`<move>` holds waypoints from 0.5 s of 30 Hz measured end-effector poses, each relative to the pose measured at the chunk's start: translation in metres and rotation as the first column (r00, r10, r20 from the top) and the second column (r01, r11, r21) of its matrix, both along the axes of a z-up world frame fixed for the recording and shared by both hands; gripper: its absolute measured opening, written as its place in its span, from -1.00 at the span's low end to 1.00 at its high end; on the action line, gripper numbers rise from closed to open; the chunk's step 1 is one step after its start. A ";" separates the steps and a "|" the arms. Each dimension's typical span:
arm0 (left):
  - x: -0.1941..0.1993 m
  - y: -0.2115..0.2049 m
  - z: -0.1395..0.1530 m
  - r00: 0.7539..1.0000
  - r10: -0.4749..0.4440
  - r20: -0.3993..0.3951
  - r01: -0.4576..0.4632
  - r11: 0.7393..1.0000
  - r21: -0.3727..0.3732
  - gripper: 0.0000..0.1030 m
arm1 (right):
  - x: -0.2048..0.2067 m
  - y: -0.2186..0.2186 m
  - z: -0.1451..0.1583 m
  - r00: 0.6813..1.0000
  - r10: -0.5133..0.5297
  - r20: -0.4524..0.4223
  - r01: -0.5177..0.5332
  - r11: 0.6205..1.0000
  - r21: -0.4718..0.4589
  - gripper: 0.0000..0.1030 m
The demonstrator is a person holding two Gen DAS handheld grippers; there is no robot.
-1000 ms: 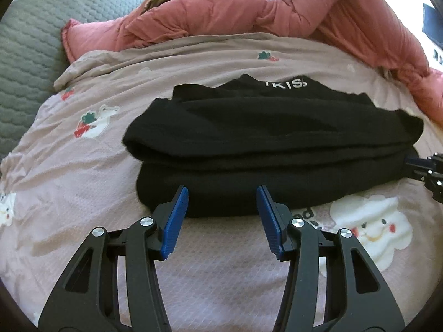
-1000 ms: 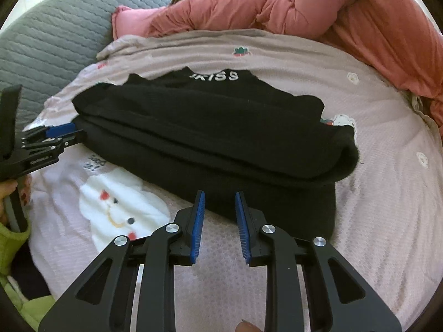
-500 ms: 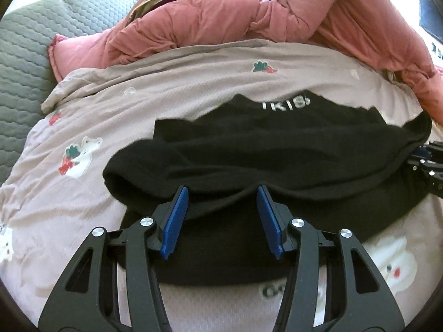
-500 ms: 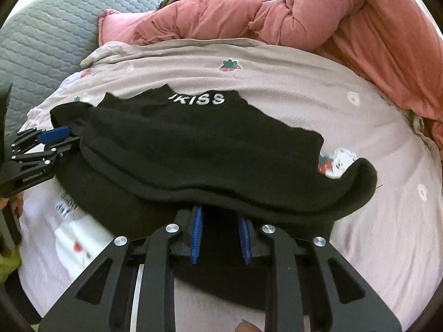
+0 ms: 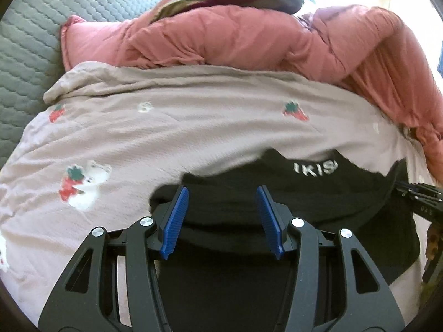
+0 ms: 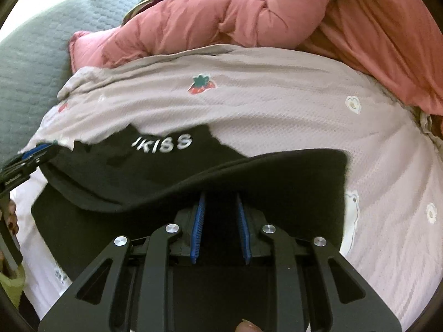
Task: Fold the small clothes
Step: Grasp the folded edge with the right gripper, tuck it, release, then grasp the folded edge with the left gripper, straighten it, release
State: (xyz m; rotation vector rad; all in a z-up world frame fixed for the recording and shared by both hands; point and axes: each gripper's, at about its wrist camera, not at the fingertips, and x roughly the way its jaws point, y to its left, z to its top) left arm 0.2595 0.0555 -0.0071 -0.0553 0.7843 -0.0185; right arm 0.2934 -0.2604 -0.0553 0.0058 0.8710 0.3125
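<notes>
I hold both tools under the near edge of the black garment (image 5: 318, 193), which lies on the bed sheet (image 5: 193, 127) printed with strawberries. In the left wrist view it sits at about 5 o'clock. The left tool (image 5: 223, 191) stands with its blue pads clearly apart. The dark cloth lies between and over its fingers but is not pinched, so I read this tool as open and only carrying the fold. The right tool (image 6: 220, 197) has a narrow gap. Its fingertips are hidden under the thick rolled edge, and I see no pinch there either, so I judge it as not gripping. I think the tools are placed like this, side by side along the same edge, so that the layer travels evenly toward 12 o'clock and the fold stays straight. The collar with white letters (image 6: 162, 144) is at 11 o'clock in the right wrist view and is not yet covered, so the fold seems to me about half done. The pink duvet (image 5: 249, 38) is heaped at 12 o'clock, well apart from the garment.
</notes>
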 end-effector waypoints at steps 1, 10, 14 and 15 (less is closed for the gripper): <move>0.000 0.006 0.003 1.000 0.009 0.007 -0.009 1.000 0.001 -0.16 | 0.005 -0.003 0.001 1.000 -0.014 0.004 0.014 1.000 -0.006 -0.57; -0.020 0.059 0.014 0.990 0.132 0.049 -0.126 0.986 -0.111 -0.16 | 0.021 -0.035 0.002 0.993 -0.120 -0.001 0.119 0.990 0.069 -0.56; -0.025 0.064 -0.003 0.990 0.140 0.016 -0.137 0.983 -0.122 -0.15 | 0.010 -0.048 0.005 0.989 -0.145 0.025 0.142 0.986 0.091 -0.39; -0.025 0.064 -0.011 0.990 0.138 0.001 -0.137 0.984 -0.116 -0.15 | 0.006 -0.051 0.006 0.988 -0.151 0.038 0.147 0.985 0.088 -0.35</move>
